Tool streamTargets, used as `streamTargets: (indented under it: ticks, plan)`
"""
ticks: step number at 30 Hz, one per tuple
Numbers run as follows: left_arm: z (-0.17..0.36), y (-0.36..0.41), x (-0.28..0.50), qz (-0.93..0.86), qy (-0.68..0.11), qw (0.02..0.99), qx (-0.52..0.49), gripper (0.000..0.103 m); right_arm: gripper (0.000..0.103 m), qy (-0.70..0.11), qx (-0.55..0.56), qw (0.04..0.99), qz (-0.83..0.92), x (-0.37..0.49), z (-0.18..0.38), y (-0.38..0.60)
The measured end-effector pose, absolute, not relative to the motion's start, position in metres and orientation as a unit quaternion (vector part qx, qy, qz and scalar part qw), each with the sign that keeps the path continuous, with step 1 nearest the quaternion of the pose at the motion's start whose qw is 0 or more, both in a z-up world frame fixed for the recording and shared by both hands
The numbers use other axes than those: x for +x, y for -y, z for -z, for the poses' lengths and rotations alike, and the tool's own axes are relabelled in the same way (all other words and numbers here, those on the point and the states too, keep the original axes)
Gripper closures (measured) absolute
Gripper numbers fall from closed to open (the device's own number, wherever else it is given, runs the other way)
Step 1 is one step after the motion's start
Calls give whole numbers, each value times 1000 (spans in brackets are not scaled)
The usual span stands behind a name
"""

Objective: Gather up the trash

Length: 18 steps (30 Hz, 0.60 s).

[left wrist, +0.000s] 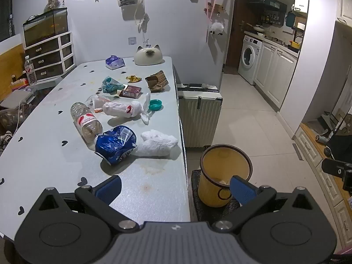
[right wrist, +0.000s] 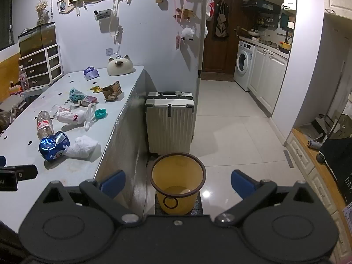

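Both grippers stand wide open and hold nothing: the left gripper [left wrist: 176,187] hangs over the near right edge of the table [left wrist: 44,154], the right gripper [right wrist: 178,182] over the yellow waste bin [right wrist: 178,176] on the floor beside that table. Trash lies scattered on the tabletop: nearest, a crumpled blue snack bag [left wrist: 115,144] touching a white crumpled plastic bag [left wrist: 158,143] to its right and an empty plastic bottle [left wrist: 85,121] to its left. Farther off lie a white knotted bag [left wrist: 125,109], a teal lid [left wrist: 155,105], a small carton [left wrist: 131,91] and torn brown cardboard [left wrist: 157,80]. A white suitcase [right wrist: 170,121] stands behind the bin.
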<state>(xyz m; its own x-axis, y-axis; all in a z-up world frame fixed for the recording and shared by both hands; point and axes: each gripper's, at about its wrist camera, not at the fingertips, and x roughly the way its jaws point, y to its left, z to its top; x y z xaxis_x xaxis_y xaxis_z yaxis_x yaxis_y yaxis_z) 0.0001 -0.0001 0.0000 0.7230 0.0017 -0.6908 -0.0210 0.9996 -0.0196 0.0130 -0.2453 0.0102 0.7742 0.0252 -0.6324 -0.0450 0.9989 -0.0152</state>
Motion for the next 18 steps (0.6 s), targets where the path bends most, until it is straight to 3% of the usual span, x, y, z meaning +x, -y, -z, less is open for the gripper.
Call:
streamTargets:
  ticks: [18]
  plan:
    - [0, 0, 0, -6, -371, 929, -13, 0, 0, -335, -15, 942, -18, 14, -11, 246]
